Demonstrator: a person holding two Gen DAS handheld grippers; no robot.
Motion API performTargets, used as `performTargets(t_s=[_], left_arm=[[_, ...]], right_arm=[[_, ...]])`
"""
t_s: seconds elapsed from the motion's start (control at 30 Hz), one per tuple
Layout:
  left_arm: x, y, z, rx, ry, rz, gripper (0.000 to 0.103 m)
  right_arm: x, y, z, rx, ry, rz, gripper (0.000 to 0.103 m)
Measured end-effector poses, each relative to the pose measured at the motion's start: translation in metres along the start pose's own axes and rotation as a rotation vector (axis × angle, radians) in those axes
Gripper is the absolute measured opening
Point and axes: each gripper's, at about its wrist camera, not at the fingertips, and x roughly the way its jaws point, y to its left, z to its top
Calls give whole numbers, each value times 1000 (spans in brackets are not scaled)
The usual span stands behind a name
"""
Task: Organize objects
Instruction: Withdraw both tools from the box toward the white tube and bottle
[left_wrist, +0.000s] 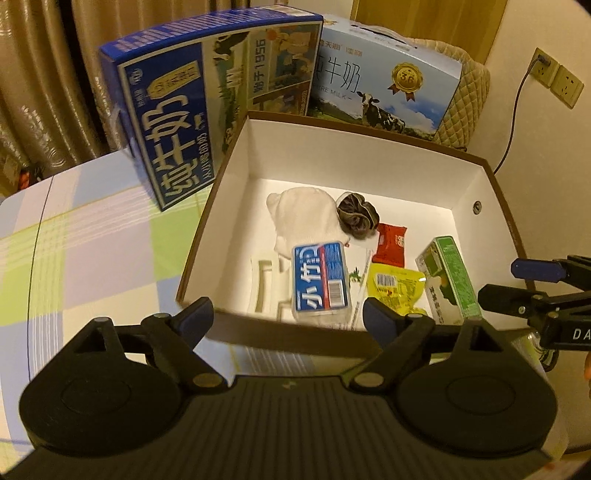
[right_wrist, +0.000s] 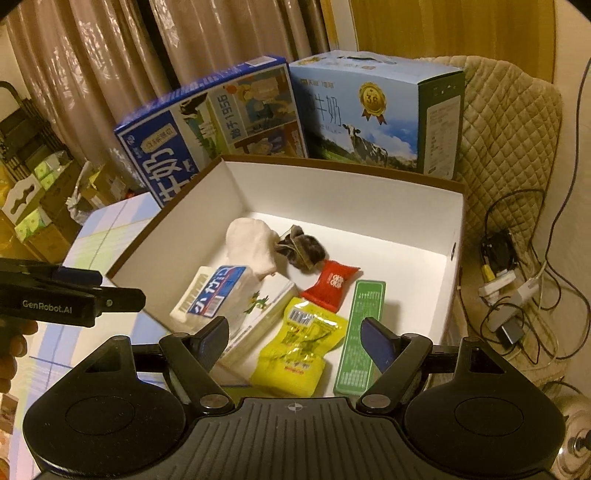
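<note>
Jaws spread and empty on both the left gripper and right gripper, poised at the near rim of the white-lined box, where a yellow snack pouch lies against the near wall, likely light, soft and crinkly, best pinched by its sealed edge.
</note>
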Motion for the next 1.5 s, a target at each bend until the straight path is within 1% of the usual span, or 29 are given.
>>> performTargets(t_s=[0.23, 0.4, 0.73, 1.1, 1.5], left_arm=[[-26, -5, -23, -20, -6, -5, 87], [-41, -9, -42, -26, -3, -12, 87], [-61, -13, -85, -39, 20, -17, 88], [-69, -12, -129, -43, 71, 4, 88], [-72, -5, -165, -65, 127, 0, 88]], right_arm=[[-24, 11, -16, 10, -9, 23, 76], [-36, 22, -31, -9, 17, 43, 76], [-53, 37, -70, 3, 54, 58, 76], [-54, 50, -114, 32, 141, 71, 76], [-46, 72, -150, -21, 225, 83, 76]])
